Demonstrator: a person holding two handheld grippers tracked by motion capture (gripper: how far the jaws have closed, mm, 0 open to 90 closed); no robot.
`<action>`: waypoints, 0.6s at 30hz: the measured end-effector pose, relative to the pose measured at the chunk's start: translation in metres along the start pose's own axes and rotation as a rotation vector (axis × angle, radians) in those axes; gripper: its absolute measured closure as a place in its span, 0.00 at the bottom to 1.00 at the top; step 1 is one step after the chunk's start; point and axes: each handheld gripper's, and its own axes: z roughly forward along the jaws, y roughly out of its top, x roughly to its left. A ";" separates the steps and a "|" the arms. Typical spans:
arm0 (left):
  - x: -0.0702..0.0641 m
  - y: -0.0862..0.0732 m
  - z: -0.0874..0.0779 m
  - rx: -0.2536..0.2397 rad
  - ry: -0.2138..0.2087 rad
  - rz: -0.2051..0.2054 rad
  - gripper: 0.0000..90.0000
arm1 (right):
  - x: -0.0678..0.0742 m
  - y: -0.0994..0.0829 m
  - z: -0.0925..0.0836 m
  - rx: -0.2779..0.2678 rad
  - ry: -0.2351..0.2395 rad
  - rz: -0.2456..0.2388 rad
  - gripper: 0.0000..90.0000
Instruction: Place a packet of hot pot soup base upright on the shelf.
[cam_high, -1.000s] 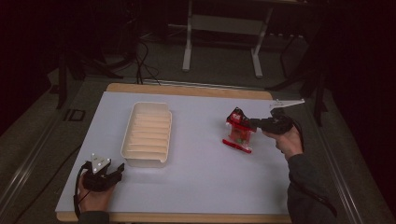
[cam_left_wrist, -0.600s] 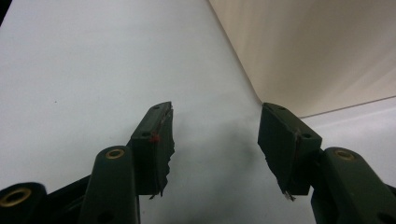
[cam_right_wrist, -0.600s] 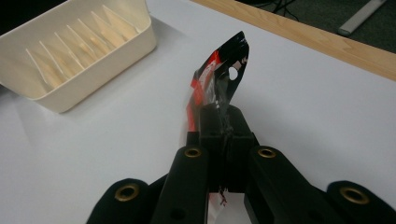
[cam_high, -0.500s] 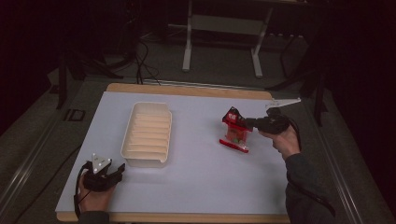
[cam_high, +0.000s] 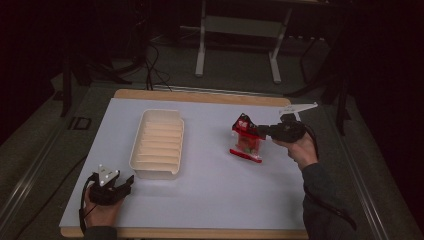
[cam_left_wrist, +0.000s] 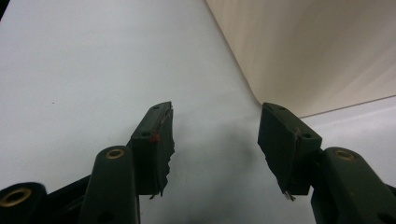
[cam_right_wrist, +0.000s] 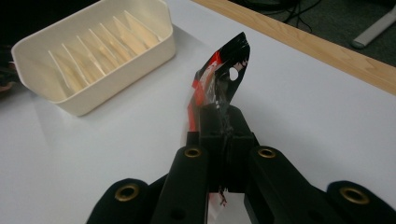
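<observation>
High view shows the right gripper clenched on the top edge of a red and black snack packet, which hangs tilted with its lower edge just at or barely above the white counter, right of centre. Well apart to the left stands a cream ribbed tray, empty as far as can be seen, with its dividers running crosswise. The left gripper rests near the tray's near corner, and the left gripper view shows its fingers released, spread with nothing between them, the tray's wall just beyond. In the right gripper view the fingers pinch only the thin sealed strip of the packet, close below the hang hole. That looks to me the weak point: the film is slick and the hold is narrow, so a quick swing toward the tray could let the packet twist, slide out and drop short on the counter. If the packet is meant for one of the slots, its dangling lower end may also catch on the tray's rim or a divider and fold, since it hangs askew rather than straight down. A bump against the light tray could shove it, as the left gripper is not holding it steady.
</observation>
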 end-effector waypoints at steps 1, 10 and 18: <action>0.000 0.000 0.000 -0.001 0.000 0.000 0.50 | 0.001 0.001 0.001 -0.003 0.004 -0.002 0.99; 0.000 0.000 0.000 -0.001 -0.002 0.002 0.50 | 0.008 0.007 0.007 -0.008 0.027 -0.018 0.99; -0.001 0.000 0.000 0.000 -0.003 0.006 0.50 | 0.015 0.014 0.013 -0.012 0.049 -0.032 0.99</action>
